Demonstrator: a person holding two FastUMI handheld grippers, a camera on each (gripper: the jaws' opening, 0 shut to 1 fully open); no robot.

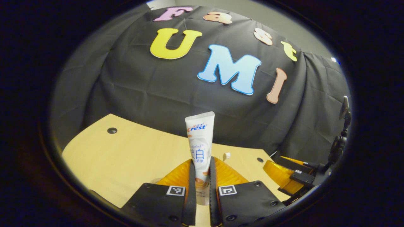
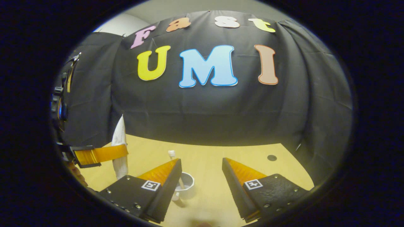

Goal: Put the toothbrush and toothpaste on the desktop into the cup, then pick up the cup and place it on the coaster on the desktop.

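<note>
Standing upright between our left gripper (image 1: 202,179) fingers, the toothpaste (image 1: 200,142) is pinched above the table (image 1: 132,151). Cup (image 2: 186,185) with toothbrush (image 2: 172,154) sits beside our right gripper's (image 2: 202,176) wide-spread fingers.

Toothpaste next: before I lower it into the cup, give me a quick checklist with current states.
1. Left gripper shut on the toothpaste: ok.
2. Tube upright, crimped end up: ok.
3. Toothbrush already standing in the cup: ok.
4. Tube held above the cup mouth: not ok; in the right gripper view it is off to the cup's side.
5. Right gripper open, holding nothing: ok.
6. Coaster free to take the cup: cannot tell.
</note>
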